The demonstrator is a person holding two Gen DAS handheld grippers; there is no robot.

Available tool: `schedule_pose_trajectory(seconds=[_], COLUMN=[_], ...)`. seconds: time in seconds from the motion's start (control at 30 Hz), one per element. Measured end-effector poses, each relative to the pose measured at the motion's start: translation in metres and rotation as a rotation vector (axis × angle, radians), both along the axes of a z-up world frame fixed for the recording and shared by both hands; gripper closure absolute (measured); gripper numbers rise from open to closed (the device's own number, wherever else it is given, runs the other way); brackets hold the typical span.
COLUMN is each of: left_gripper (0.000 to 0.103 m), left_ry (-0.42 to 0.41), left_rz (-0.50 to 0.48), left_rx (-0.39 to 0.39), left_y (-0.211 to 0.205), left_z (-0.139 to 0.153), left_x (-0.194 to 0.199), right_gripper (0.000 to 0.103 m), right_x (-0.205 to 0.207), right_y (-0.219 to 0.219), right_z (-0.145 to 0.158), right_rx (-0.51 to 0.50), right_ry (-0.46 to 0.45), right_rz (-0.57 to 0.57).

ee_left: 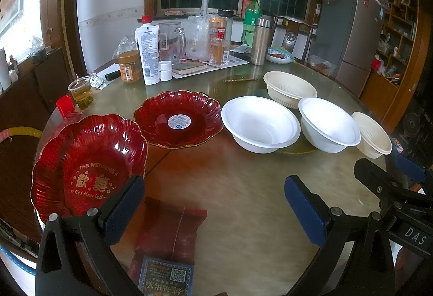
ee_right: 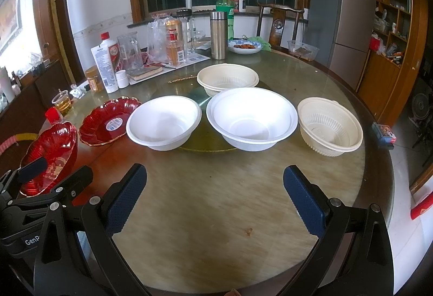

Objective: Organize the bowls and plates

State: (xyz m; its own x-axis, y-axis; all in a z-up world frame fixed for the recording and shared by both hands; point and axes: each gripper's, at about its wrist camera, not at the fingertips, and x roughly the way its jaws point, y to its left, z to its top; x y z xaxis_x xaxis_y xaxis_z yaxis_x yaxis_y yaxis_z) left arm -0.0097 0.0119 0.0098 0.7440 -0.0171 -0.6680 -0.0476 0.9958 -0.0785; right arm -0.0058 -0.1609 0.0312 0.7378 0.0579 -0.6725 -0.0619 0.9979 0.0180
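from the left wrist we saw our left gripper (ee_left: 213,214) wide open and empty, two red plates (ee_left: 89,160) near the table's (ee_left: 243,187) left edge. from the right wrist, our right gripper (ee_right: 215,204) gaped too; the white bowls (ee_right: 250,117) mid-table looked light and thin, best pinched at the rim.

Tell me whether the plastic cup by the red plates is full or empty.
Partly full. The cup stands upright at the table's edge with yellowish liquid filling its lower half; its clear upper part is empty.
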Motion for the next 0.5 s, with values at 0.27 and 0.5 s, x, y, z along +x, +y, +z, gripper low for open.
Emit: schedule_pose_trajectory(seconds=[0.27, 0.5], left_gripper=[0.000, 0.000], left_ry=[-0.028, -0.210], left_rz=[-0.016, 0.136], left_rx=[-0.034, -0.135], left_y=[0.012, 0.109], left_z=[0.013, 0.048], left_x=[-0.014, -0.066], right_gripper=[0.001, 0.001], right_x=[0.000, 0.016], right_y=[0.006, 0.070], right_z=[0.004, 0.014], right_rx=[0.039, 0.251], right_ry=[-0.002, 0.051], right_rz=[0.035, 0.359])
